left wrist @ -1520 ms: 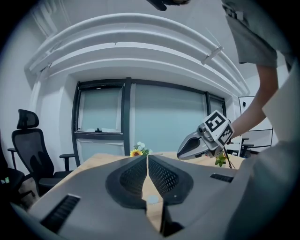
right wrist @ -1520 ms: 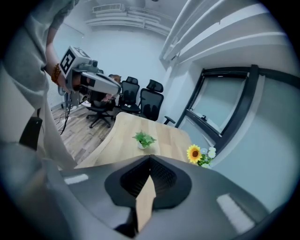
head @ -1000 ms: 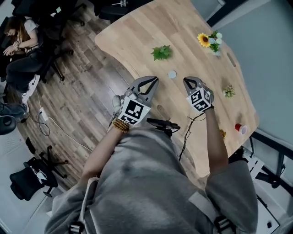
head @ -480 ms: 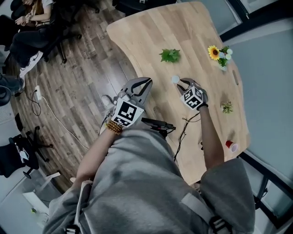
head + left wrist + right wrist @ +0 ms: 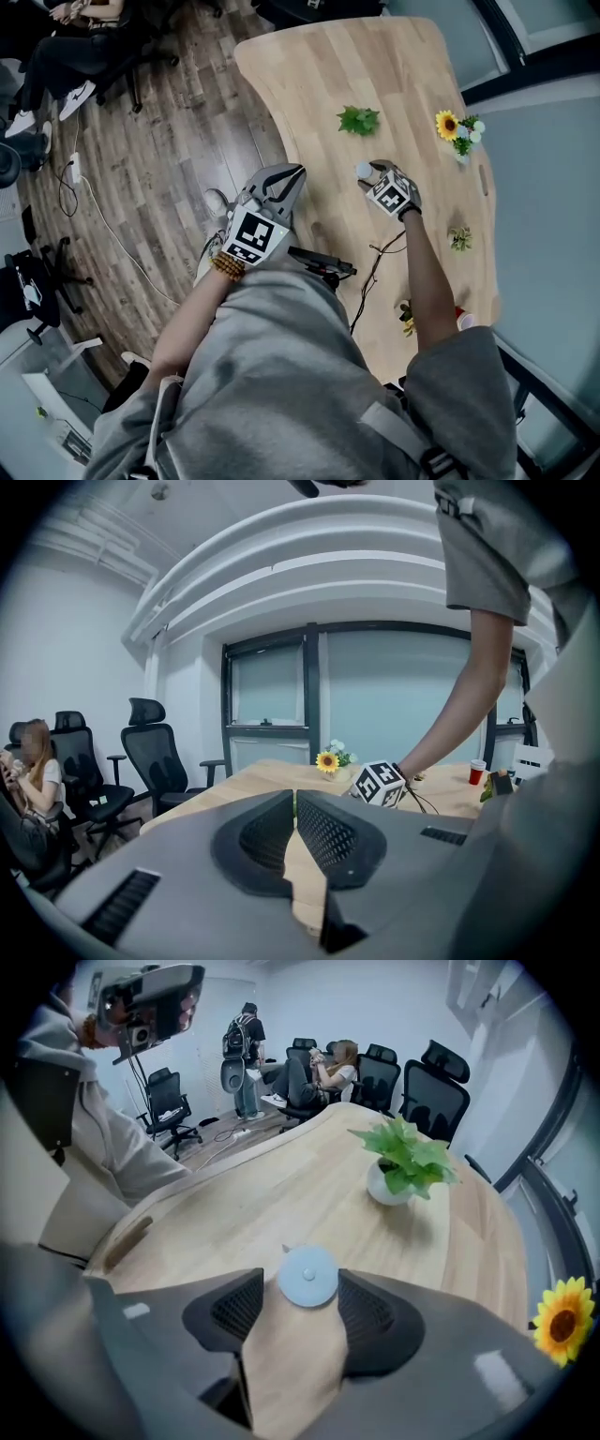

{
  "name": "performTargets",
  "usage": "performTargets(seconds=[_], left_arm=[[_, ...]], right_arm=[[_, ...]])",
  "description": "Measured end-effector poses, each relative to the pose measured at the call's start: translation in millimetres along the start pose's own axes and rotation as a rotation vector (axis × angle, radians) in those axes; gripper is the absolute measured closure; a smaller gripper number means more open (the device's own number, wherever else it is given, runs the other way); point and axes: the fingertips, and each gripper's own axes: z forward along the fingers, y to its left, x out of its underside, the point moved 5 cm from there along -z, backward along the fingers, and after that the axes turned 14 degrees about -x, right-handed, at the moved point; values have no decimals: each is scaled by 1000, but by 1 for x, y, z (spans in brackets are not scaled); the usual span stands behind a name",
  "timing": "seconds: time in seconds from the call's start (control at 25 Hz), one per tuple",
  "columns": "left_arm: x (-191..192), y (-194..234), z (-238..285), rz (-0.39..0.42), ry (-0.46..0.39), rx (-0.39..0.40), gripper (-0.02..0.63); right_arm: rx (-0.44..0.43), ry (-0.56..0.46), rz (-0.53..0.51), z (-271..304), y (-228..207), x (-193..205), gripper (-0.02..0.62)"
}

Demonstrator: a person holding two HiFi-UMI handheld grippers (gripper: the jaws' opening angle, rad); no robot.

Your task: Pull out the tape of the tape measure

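Right gripper view is showing the right tongs (image 5: 300,1288) spread apart, jaws just opening, with the round white tape measure (image 5: 308,1277) lying on the tabletop (image 5: 262,1199) between their tips; left tongs (image 5: 295,803) are sitting together, empty.

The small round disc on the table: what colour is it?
Pale bluish white, plain; the disc shows best in the right gripper view.
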Motion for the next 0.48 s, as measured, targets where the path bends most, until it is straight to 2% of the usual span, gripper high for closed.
performTargets(seconds=[0.36,0.48], left_arm=[[8,6,-2,-10,22,-16,588],[6,4,0,-12,24,-8,588]], right_arm=[[-15,-40,110,12,-14,0,332],[-4,-60,144,11,-11,2,367]])
